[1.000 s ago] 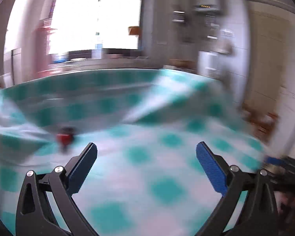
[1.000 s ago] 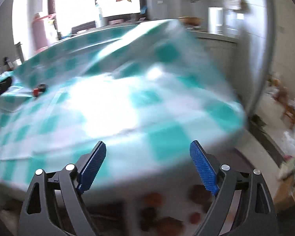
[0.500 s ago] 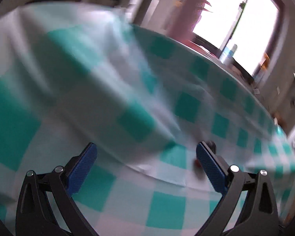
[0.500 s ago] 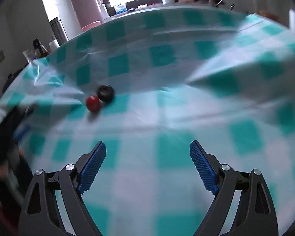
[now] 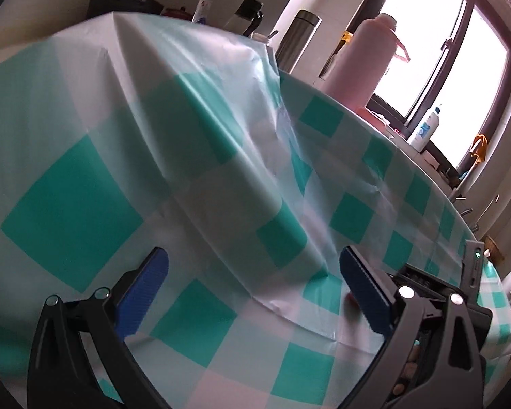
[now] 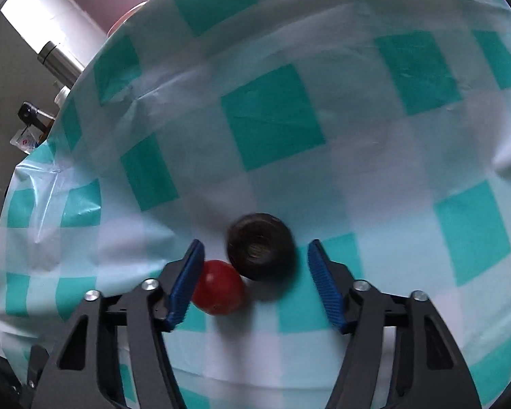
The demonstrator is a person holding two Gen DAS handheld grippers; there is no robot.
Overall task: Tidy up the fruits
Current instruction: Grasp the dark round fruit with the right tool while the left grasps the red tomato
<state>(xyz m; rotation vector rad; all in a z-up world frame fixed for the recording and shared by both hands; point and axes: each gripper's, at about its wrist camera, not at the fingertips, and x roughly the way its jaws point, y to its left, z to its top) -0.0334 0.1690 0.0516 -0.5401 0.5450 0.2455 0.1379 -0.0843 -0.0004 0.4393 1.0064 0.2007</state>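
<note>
Right gripper [image 6: 252, 266] points down at the checked tablecloth [image 6: 272, 129], jaws closing w/ two fruits in the gap btwn them but not yet clamped. Dark round fruit [image 6: 260, 246], blackish w/ a dimpled end facing the cam, sits just right of centre in the gap; clear cloth shows btwn it and the right blue pad [image 6: 323, 286], so no contact on that side. Red round fruit [image 6: 218, 287], smooth and glossy, lies lower left of the dark one, touching it, and its left edge is right up against or partly behind the left blue pad [image 6: 185, 283]; can't tell if the pad actually presses on it. Both fruits rest on the cloth, on a white square next to a teal one. Left gripper [image 5: 252, 286] has its jaws wide apart, nothing btwn them but tablecloth; a raised fold of cloth [image 5: 194, 129] runs across in front of it. In the left wrist view a small reddish blur [image 5: 350, 298] peeks out just beside the right pad, too smeared to name. Count: 2 fruits seen (1 dark, 1 red), 2 grippers, 1 tablecloth. At the far table edge in the left view: 1 pink jug [image 5: 361, 58], 1 steel flask [image 5: 298, 39], 1 white bottle w/ blue label [image 5: 424, 127] near the window [image 5: 436, 44]. Right view also catches the pink jug and the steel flask at upper left.
</note>
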